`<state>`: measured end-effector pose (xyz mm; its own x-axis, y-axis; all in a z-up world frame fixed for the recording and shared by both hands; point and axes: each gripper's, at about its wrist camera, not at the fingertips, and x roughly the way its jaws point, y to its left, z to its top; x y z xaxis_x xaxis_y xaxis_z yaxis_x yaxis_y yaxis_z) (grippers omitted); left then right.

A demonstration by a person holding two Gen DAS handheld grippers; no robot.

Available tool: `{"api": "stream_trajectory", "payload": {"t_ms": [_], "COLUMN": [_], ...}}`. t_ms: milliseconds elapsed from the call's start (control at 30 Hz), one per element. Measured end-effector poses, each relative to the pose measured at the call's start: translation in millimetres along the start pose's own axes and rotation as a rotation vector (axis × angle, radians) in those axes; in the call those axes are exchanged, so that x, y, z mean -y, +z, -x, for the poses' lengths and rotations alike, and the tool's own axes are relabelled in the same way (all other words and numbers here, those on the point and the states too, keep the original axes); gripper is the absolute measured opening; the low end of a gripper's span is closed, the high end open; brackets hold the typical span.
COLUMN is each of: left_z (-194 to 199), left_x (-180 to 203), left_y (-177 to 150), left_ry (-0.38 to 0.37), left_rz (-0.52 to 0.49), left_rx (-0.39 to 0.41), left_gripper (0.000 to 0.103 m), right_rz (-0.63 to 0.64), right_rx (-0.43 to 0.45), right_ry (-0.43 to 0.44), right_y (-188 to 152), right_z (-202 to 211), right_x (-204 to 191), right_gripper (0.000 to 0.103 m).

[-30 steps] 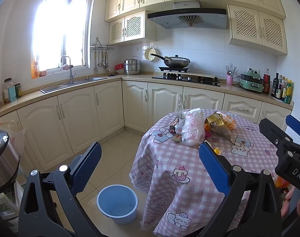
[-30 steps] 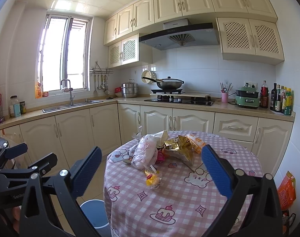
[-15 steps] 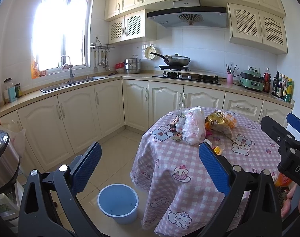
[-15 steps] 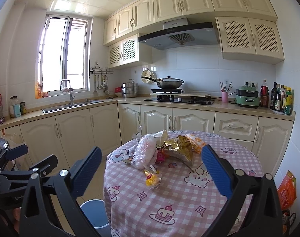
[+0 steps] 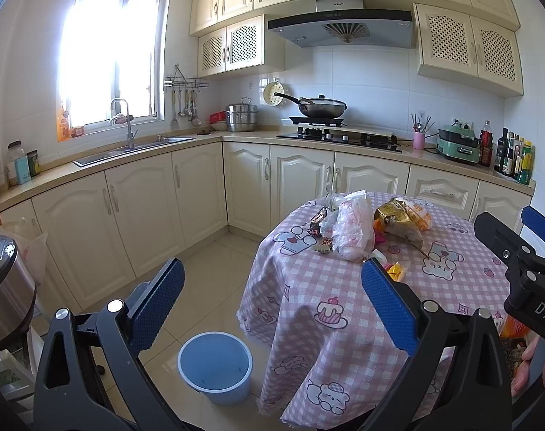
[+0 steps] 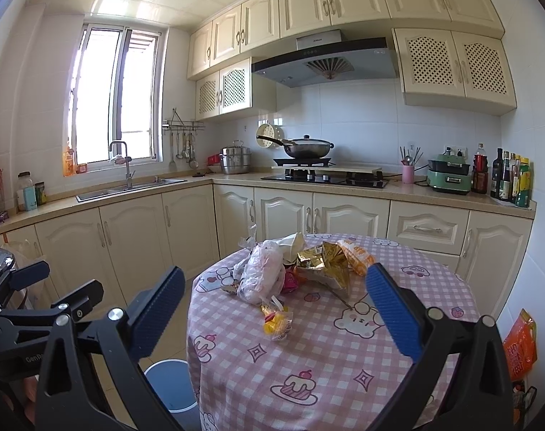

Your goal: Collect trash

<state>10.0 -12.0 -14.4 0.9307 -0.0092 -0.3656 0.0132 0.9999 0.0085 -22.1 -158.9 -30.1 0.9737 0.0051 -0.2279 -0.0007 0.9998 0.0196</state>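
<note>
Cream-cabinet kitchen, bright window over the sink, round tabletop [image 6: 344, 352] under a pink checked cloth. Left claw [image 5: 272, 305] spread wide, nothing between its blue pads, held above the floor beside the tabletop's left edge. Right claw [image 6: 276, 309] likewise wide apart and empty, raised over the cloth. Closest to it, a small yellow wrapper [image 6: 276, 319] lay alone. Farther back, heaped together and touching: a crumpled clear plastic bag [image 6: 261, 273], gold foil packet [image 6: 322, 264], orange snack bag [image 6: 357, 255]. Down on the floor by the cloth's hem, a blue bucket [image 5: 215, 366] stood upright, mouth open.
</note>
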Motion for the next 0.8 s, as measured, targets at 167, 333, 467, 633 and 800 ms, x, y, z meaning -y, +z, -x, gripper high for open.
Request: {"api": "stream_trajectory", "payload": {"t_ms": [167, 333, 467, 633, 800], "left_z": [-2, -10, -24, -53, -94], "left_x": [1, 3, 10, 26, 54], "left_y": [0, -1, 0, -2, -7], "left_ry": [0.006, -0.003, -0.035, -0.101, -0.198], "left_rz": [-0.004, 0.000, -0.008, -0.011, -0.012], "left_rx": [-0.009, -0.027, -0.054, -0.112, -0.192], "left_gripper": [0.095, 0.095, 0.095, 0.095, 0.095], "right_rz": [-0.006, -0.051, -0.108, -0.116, -0.145], "right_rx": [-0.007, -0.048, -0.093, -0.142, -0.177], "right_ry": [-0.003, 0.030, 0.039, -0.020, -0.080], "right_y": [0, -1, -8, -18, -31], "right_z": [-1, -9, -24, -48, -75], "right_x": [3, 14, 30, 46, 69], "right_gripper": [0.099, 0.099, 0.099, 0.099, 0.099]}}
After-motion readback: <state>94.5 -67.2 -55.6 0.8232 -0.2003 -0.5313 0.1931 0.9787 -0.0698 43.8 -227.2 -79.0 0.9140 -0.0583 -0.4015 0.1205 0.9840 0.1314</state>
